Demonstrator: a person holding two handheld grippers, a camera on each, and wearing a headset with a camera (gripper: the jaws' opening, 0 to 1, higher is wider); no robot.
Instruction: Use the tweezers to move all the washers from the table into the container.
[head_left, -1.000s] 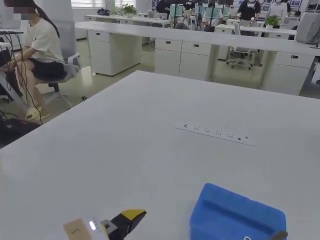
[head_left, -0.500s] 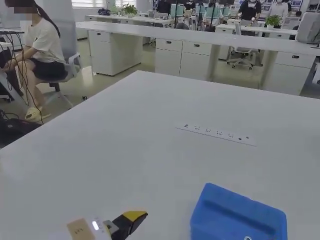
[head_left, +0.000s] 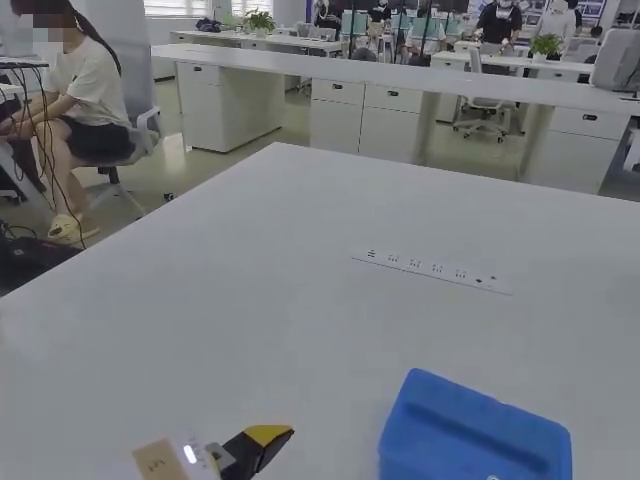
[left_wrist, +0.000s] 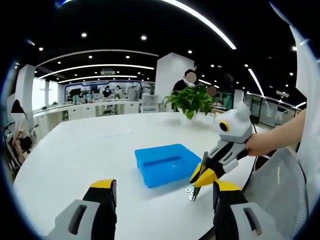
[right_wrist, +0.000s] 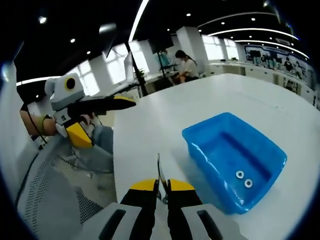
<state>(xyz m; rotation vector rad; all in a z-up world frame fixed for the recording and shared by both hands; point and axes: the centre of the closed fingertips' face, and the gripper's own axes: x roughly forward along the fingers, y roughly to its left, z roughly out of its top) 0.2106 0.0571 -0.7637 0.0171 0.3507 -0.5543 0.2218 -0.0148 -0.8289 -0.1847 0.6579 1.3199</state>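
Observation:
The blue container (right_wrist: 235, 160) sits on the white table with two washers (right_wrist: 244, 179) in it. My right gripper (right_wrist: 161, 187) is shut on the thin metal tweezers (right_wrist: 159, 167), just left of the container. In the left gripper view that gripper's tweezers (left_wrist: 203, 170) point down at small washers (left_wrist: 190, 192) on the table beside the container (left_wrist: 162, 162). My left gripper (left_wrist: 162, 195) is open with nothing between its jaws, and it faces the container. Its yellow tip (head_left: 262, 437) shows at the bottom of the head view, left of the container (head_left: 475, 435).
A recessed power strip (head_left: 430, 270) lies in the table beyond the container. A potted plant (left_wrist: 192, 102) stands at the table's far side. A mesh chair (right_wrist: 50, 200) is at the table's edge. A person sits at a desk far left (head_left: 80, 90).
The tweezer tip that showed at the lower right edge of the head view has dropped out of sight. The left gripper has barely moved.

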